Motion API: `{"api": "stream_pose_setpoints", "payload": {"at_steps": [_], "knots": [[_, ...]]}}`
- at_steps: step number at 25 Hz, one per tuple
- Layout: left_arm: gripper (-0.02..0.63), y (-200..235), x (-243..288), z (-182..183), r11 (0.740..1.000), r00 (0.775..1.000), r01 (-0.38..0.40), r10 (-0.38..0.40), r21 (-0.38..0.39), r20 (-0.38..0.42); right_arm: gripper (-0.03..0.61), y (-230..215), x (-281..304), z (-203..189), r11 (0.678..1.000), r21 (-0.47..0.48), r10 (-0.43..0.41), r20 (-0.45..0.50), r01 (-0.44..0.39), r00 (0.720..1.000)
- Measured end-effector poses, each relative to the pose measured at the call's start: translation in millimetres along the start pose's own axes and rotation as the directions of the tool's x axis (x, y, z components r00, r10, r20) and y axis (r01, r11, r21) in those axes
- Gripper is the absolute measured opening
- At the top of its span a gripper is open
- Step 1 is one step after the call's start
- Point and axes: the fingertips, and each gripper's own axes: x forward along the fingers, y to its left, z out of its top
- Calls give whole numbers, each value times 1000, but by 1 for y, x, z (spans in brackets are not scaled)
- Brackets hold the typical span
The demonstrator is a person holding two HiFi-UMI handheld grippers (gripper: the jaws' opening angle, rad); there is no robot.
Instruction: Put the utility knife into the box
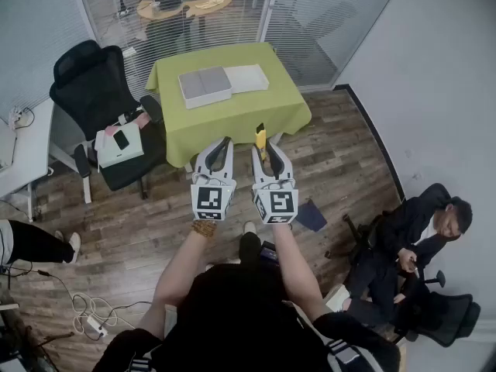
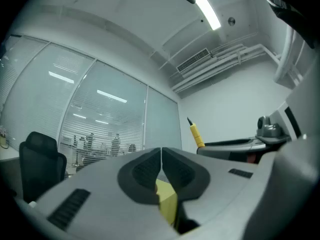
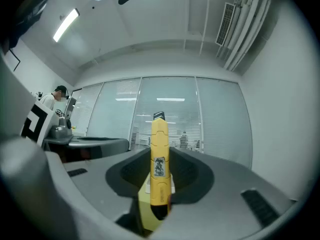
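The utility knife (image 3: 159, 169) is slim and yellow, with a black tip and a small printed label on its side. It stands between the jaws of the right gripper (image 1: 269, 155), its tip reaching out past the fingertips. Those jaws clamp its lower body and are kept fairly wide by it. The left gripper (image 2: 161, 156), just beside the right one, has its jaws together, tips touching, with nothing in them. Both forearms reach forward side by side, the grippers roughly level. The box (image 1: 205, 85) lies on the green table (image 1: 232, 122), ahead of both grippers and well apart from them
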Motion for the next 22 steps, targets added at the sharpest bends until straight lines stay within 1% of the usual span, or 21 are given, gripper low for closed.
{"api": "stream_pose_setpoints", "payload": {"at_steps": [2, 9, 17, 22], "knots": [[18, -3, 6, -1, 1000, 1000, 1, -1, 0, -3, 109, -8, 3, 1, 1000, 20, -2, 2, 2, 1000], [18, -17, 44, -11, 1000, 1000, 3, -3, 6, -17, 109, -51, 22, -7, 999, 45, -12, -7, 12, 1000], [18, -44, 115, -21, 1000, 1000, -7, 8, 16, -25, 109, -119, 52, -15, 999, 51, 8, -4, -8, 1000], [18, -62, 159, -33, 999, 999, -15, 17, 39, -37, 109, -170, 66, -25, 998, 69, 13, 2, -13, 1000]]}}
